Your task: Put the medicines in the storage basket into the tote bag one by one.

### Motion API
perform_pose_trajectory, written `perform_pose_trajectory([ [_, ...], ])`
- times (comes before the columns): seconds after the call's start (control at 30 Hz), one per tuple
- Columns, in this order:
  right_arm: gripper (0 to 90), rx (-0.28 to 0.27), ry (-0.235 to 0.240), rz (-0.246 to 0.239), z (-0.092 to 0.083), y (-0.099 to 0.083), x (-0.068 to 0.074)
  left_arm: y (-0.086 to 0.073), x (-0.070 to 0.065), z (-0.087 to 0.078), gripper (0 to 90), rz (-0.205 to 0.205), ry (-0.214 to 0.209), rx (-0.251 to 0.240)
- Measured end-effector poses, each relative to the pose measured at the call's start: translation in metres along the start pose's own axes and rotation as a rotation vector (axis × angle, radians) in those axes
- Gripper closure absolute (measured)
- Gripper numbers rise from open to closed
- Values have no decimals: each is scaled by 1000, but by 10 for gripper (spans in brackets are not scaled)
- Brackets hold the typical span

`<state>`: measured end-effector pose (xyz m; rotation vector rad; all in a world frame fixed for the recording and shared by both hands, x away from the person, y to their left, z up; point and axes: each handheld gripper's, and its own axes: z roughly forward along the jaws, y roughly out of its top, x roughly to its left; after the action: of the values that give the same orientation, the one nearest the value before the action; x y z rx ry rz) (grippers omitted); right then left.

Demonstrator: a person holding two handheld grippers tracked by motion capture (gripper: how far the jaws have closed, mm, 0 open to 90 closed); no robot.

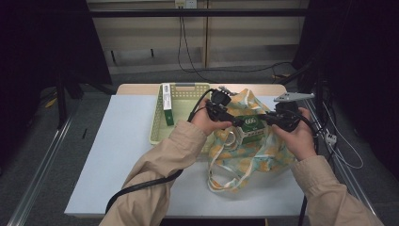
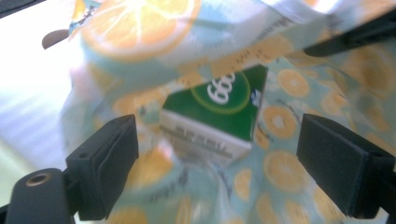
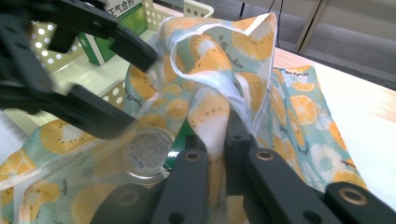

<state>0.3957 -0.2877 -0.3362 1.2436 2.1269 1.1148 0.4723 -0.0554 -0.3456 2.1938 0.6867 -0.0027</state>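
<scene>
An orange-and-lemon print cloth bag [image 1: 249, 150] lies on the white table, its mouth held up. Inside it sits a green box [image 1: 251, 125] marked 666. My left gripper [image 1: 235, 121] hovers over that box with its jaws wide apart. In the left gripper view the green box [image 2: 219, 112] lies between and beyond the jaws of my left gripper [image 2: 218, 122], untouched. My right gripper [image 3: 215, 135] is shut on a fold of the bag's rim [image 3: 212, 107], lifting it. A round clear lid [image 3: 147, 154] shows in the bag beside the box.
A pale yellow perforated basket [image 1: 162, 127] stands left of the bag and holds an upright green-and-white box [image 1: 167, 104]. The table [image 1: 117, 155] has bare room to the left and in front. Cables trail over the floor behind.
</scene>
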Motion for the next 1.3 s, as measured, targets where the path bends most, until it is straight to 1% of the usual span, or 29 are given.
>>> perform_pose_trajectory([
  [0.07,886,3,1,-2,1,-1,2,-4,1,-11,121,6,3,-3],
  [0.23,886,12,4,-7,3,-3,6,-13,7,-34,118,15,32,-1],
  [0.27,886,13,5,-8,3,-4,7,-15,9,-38,118,8,38,-2],
  [0.33,886,15,4,-7,4,-5,7,-18,14,-45,117,1,49,-8],
  [0.43,886,16,6,-9,4,-6,8,-23,23,-54,118,-6,72,-6],
  [0.5,886,17,5,-10,4,-6,8,-25,29,-59,119,-19,95,-12],
  [0.53,886,17,5,-10,4,-6,8,-26,33,-62,118,-27,100,-7],
  [0.57,886,15,6,-11,4,-6,8,-28,35,-64,118,-31,109,-6],
  [0.6,886,15,6,-9,3,-6,8,-29,38,-65,119,-28,138,-3],
  [0.63,886,15,6,-8,3,-6,8,-31,42,-67,118,-31,133,2],
  [0.7,886,13,5,-7,3,-6,8,-34,48,-71,119,-33,147,6],
  [0.73,885,13,5,-8,3,-6,8,-35,52,-73,119,-41,155,7],
  [0.77,886,12,5,-8,3,-7,8,-37,54,-75,118,-52,160,-2],
  [0.8,886,10,5,-9,3,-7,8,-38,57,-77,120,-52,163,-3],
  [0.87,886,15,7,-6,4,-8,8,-41,63,-80,120,-67,173,-5],
  [0.9,886,15,6,-6,4,-9,8,-43,65,-81,120,-68,190,-1],
  [0.93,886,14,8,-6,4,-9,8,-44,68,-82,120,-74,187,-9],
  [0.97,886,15,7,-6,4,-10,7,-46,69,-82,121,-65,229,-10],
  [1.0,886,16,7,-4,4,-10,7,-48,72,-83,121,-83,199,-18],
  [1.03,885,16,7,-1,4,-10,7,-49,75,-84,121,-86,200,-12],
  [1.07,886,17,6,-2,4,-11,6,-51,77,-84,122,-88,215,-10],
  [1.1,885,17,5,-2,4,-11,6,-52,80,-85,121,-101,214,-8],
  [1.13,886,16,6,-2,4,-11,6,-54,81,-85,120,-106,224,-8],
  [1.2,886,14,6,-1,4,-11,6,-56,86,-86,121,-105,232,2],
  [1.27,885,15,7,-1,4,-11,6,-57,88,-87,122,-113,244,-6],
  [1.3,886,16,7,-2,4,-11,6,-58,89,-88,122,-114,245,2],
])
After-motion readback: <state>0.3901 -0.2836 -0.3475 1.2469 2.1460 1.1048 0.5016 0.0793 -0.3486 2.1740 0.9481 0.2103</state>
